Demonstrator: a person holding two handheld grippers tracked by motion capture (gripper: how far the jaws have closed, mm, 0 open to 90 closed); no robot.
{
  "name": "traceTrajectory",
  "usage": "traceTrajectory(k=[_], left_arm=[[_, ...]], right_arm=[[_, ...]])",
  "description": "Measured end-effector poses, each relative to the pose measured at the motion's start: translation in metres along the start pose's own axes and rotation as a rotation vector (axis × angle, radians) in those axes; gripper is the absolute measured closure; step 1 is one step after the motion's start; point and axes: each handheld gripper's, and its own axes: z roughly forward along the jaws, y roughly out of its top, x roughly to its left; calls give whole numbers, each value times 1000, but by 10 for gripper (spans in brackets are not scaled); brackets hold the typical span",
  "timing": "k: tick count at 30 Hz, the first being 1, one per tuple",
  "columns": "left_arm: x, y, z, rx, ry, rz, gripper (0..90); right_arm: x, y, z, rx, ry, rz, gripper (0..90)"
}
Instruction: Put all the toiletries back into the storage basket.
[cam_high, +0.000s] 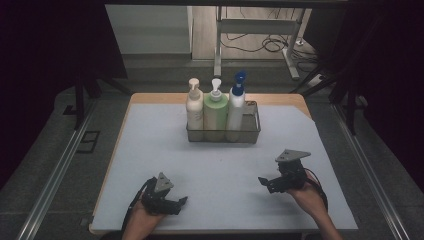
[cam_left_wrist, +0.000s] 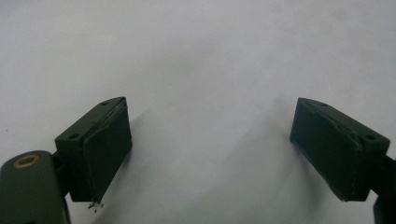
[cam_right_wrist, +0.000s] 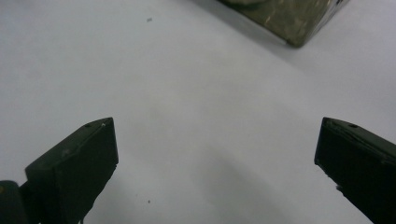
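Observation:
A dark wire basket (cam_high: 250, 135) stands at the back middle of the pale mat and holds three upright pump bottles: a cream one (cam_high: 194, 109), a green one (cam_high: 215, 111) and a white one with a blue pump (cam_high: 236, 105). My left gripper (cam_high: 181, 203) rests low at the front left, jaws apart over bare mat (cam_left_wrist: 210, 135), nothing between them. Over the front right hovers my right gripper (cam_high: 264, 183), pointing left, its jaws spread wide (cam_right_wrist: 215, 158) and empty. A corner of the basket (cam_right_wrist: 289, 23) shows at the top of the right gripper view.
The pale mat (cam_high: 150, 150) covers a wooden table whose rim (cam_high: 150, 97) shows along the back. Metal rails (cam_high: 55, 175) run down both sides. A desk frame and cables (cam_high: 270, 42) lie on the floor beyond the table.

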Motion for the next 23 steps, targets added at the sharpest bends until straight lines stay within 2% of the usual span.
traceTrajectory(k=[14,16,23], left_arm=[[0,0,0,0,1,1,125],[0,0,0,0,1,1,125],[0,0,0,0,0,0,125]], right_arm=[[6,-39,23,42,8,24,0],[6,-43,23,21,10,31,0],[7,-44,23,21,2,26,0]])
